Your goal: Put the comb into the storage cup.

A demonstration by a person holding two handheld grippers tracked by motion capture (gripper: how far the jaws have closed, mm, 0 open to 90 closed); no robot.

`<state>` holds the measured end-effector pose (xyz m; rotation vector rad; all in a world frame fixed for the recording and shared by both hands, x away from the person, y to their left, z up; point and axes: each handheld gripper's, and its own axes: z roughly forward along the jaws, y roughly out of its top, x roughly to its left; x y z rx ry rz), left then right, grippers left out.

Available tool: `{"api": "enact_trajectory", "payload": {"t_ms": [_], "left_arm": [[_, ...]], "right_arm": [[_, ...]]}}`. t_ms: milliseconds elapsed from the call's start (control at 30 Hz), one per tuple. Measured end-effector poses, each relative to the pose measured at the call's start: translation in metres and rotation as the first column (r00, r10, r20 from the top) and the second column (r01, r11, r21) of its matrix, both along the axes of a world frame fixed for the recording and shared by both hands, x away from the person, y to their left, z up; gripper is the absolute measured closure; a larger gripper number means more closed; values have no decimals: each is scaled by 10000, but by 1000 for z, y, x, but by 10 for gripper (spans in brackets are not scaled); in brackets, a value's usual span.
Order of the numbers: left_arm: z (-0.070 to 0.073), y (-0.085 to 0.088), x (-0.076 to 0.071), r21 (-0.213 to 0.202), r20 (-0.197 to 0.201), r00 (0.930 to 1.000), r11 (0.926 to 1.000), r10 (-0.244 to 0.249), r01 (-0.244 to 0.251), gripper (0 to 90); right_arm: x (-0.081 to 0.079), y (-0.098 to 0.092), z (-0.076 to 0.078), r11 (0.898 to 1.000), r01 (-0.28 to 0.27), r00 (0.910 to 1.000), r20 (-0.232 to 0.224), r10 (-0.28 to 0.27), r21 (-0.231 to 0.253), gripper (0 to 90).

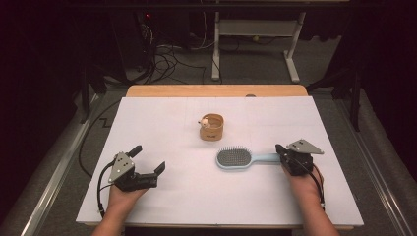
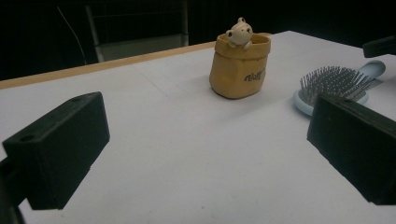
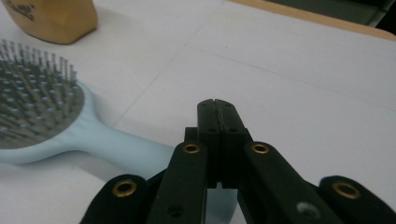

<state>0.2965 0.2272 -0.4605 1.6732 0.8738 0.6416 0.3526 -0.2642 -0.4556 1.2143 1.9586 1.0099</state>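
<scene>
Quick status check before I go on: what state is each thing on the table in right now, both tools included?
Hairbrush: lying flat on the white table cover, bristles up, handle toward the right tool.
Yellow pouch: upright, top open, small bear figure peeking over its rim.
Left tool: jaws wide open, nothing between them, resting low over the cover.
Right tool: jaws shut flush together, gripping nothing, sitting over the brush handle's end.

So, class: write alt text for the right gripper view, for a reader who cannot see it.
The right gripper has its two black jaws shut pad to pad over the handle of a pale blue hairbrush lying bristles up on a white table.
</scene>
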Motion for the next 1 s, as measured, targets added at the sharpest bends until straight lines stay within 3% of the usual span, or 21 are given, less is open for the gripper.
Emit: {"api": "enact_trajectory", "payload": {"t_ms": [233, 367, 467, 633, 767, 1000], "left_arm": [[-1, -2, 0, 130, 27, 9999, 9998, -141, 141, 0], [-2, -3, -1, 135, 22, 9998, 9997, -181, 181, 0], [-3, -3, -1, 84, -10, 9997, 9997, -239, 239, 0], [-2, -3, -1, 53, 48, 9996, 9996, -281, 281, 0], [-3, -4, -1, -40, -61, 9993, 9994, -356, 356, 0], [-3, -5, -1, -68, -185, 9987, 9988, -482, 481, 0]], "right_arm": [[16, 2, -3, 9993, 42, 9984, -563, -62, -363, 900], [21, 7, -4, 9963, -146, 9947, -1023, 58, -850, 900], [24, 7, -3, 9957, -237, 9892, -1463, 104, -895, 900], [23, 6, 0, 9952, -408, 9851, -1701, 252, -885, 900], [18, 8, 0, 9905, -727, 9794, -1961, 487, -1167, 900], [2, 10, 3, 9865, -1025, 9776, -1962, 762, -1277, 900]]}}
